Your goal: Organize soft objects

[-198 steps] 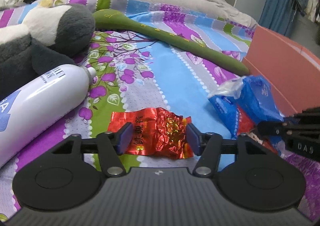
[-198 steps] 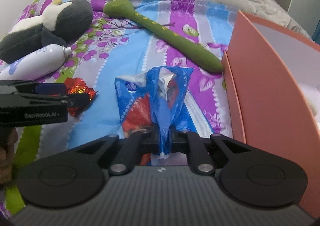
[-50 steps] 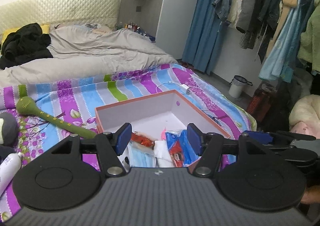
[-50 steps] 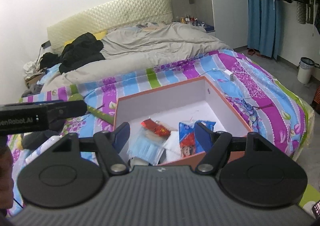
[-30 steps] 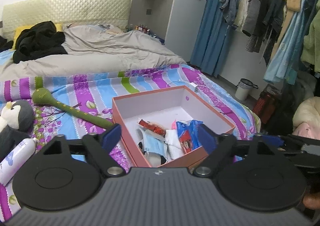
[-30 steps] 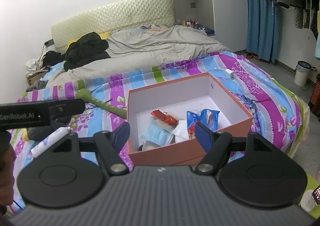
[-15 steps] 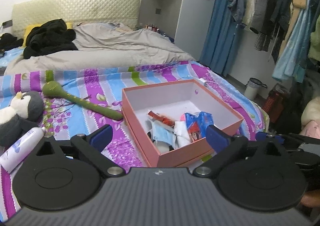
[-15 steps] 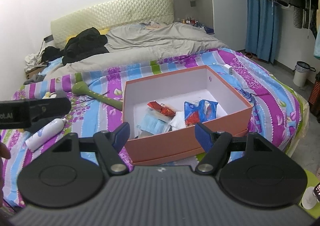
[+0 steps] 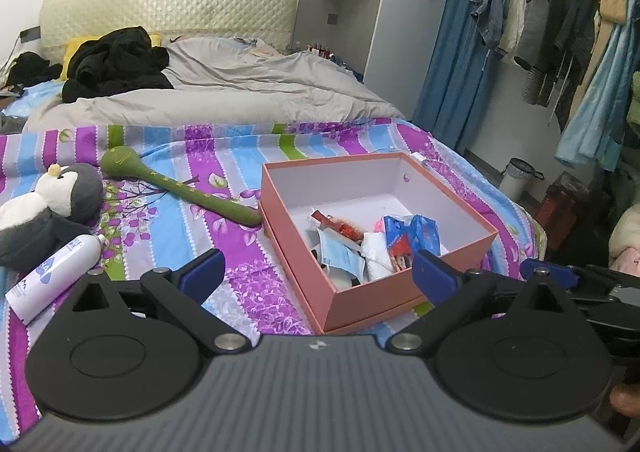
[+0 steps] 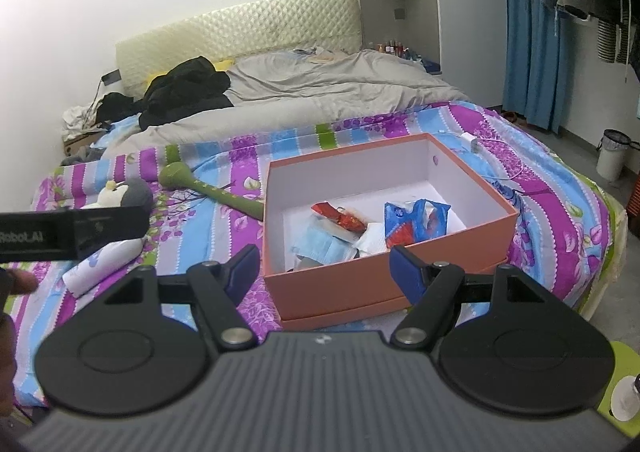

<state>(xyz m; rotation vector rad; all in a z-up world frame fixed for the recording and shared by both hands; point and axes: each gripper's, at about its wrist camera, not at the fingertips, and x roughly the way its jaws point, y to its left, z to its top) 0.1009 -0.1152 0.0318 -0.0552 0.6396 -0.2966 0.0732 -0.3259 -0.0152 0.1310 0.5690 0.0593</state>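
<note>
A salmon-pink open box (image 9: 400, 294) (image 10: 360, 284) sits on the striped bedspread. Inside it lie a red foil packet (image 9: 344, 228) (image 10: 344, 217), a blue plastic bag (image 9: 410, 234) (image 10: 416, 219) and a blue face mask (image 9: 340, 256) (image 10: 320, 246). Left of the box are a green long-necked plush (image 9: 180, 191) (image 10: 216, 193), a penguin plush (image 9: 48, 207) (image 10: 132, 191) and a white spray bottle (image 9: 52, 276) (image 10: 108, 260). My left gripper (image 9: 316, 270) hangs wide open and empty in front of the box. My right gripper (image 10: 325, 266) is open and empty too, short of the box's near wall.
A grey duvet (image 9: 240, 91) and black clothes (image 9: 116, 63) cover the far half of the bed. A white charger and cable (image 10: 472, 141) lie behind the box. Wardrobe, blue curtain and hung clothes (image 9: 560, 11) stand at right, with a white bin (image 10: 612, 153) on the floor.
Both grippers have drawn back from the box and sunk a little. The left jaws have spread wider. The red packet and blue bag, earlier on the bedspread, now lie in the box.
</note>
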